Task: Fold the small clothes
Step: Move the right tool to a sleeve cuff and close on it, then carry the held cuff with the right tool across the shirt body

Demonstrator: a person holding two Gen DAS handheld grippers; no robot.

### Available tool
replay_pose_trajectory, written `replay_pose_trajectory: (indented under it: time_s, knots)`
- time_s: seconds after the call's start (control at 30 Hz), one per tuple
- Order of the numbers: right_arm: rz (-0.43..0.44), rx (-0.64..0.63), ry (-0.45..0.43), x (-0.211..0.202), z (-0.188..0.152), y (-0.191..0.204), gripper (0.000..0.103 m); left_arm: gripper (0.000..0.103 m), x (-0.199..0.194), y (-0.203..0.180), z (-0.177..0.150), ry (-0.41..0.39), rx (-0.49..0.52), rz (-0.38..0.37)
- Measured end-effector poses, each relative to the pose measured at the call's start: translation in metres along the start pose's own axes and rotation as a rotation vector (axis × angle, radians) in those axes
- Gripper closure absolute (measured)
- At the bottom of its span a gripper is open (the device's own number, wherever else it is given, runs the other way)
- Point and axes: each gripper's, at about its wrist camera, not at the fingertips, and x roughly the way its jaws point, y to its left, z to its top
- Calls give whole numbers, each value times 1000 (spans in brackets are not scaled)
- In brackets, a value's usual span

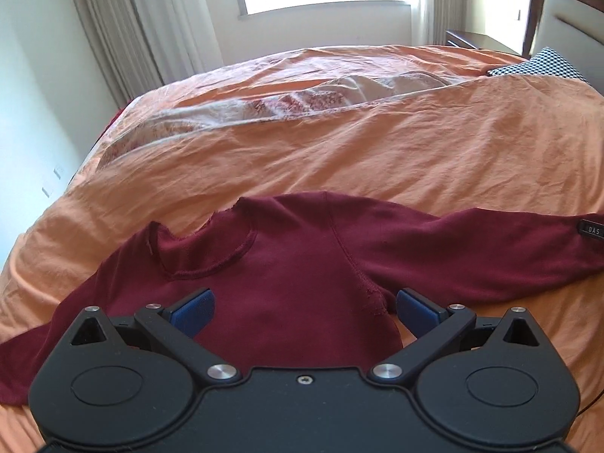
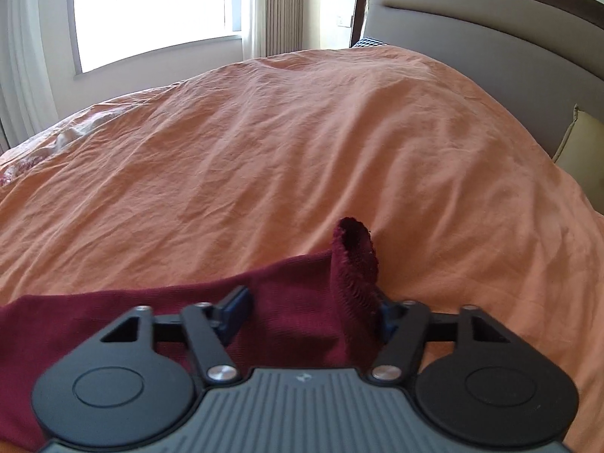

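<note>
Both grippers apart over maroon sweater (orange duvet beneath)

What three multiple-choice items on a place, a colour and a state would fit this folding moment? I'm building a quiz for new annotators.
1. Where does the garment lie?
A. on a bedspread
B. on a chair
C. in a basket

2. What colour is the garment?
A. white
B. dark red
C. green

3. How does the left hand-held gripper stand?
A. shut on a pillow
B. shut on the collar
C. open above the garment

Key: 1 A, the sweater is spread on the orange bedspread. 2 B, its cloth is maroon. 3 C, the left hand-held gripper has its fingers wide apart with cloth showing between them.
</note>
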Motion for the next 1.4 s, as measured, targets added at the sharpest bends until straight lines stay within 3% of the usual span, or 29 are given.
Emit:
replay_pose_trajectory:
  time_s: [0.03,0.07,0.1,0.3,0.43,0.53,0.7,1.07,1.4]
  knots:
    - [13,-3,4,0,1,0,58,1,0,1,-1,7,-10,-2]
    - [29,-12,13,1,1,1,73,1,0,2,-1,13,-18,-4]
    - [34,-26,22,2,2,4,79,1,-1,4,-2,17,-23,-5]
    - [5,-82,18,-4,2,19,92,1,-4,12,-4,18,-35,-1]
    - [-40,-205,-35,-25,-2,42,95,1,-10,23,-3,13,-55,14]
    - [-26,-301,-72,-50,-9,70,95,1,-16,35,-3,14,-83,23]
    - [25,-355,-112,-88,-14,125,95,1,-29,63,-9,8,-107,50]
    - [228,-430,-186,-154,-36,305,95,1,-43,155,-36,10,-131,91]
    - [386,-524,-162,-196,-86,467,95,1,-46,253,-55,15,-161,134]
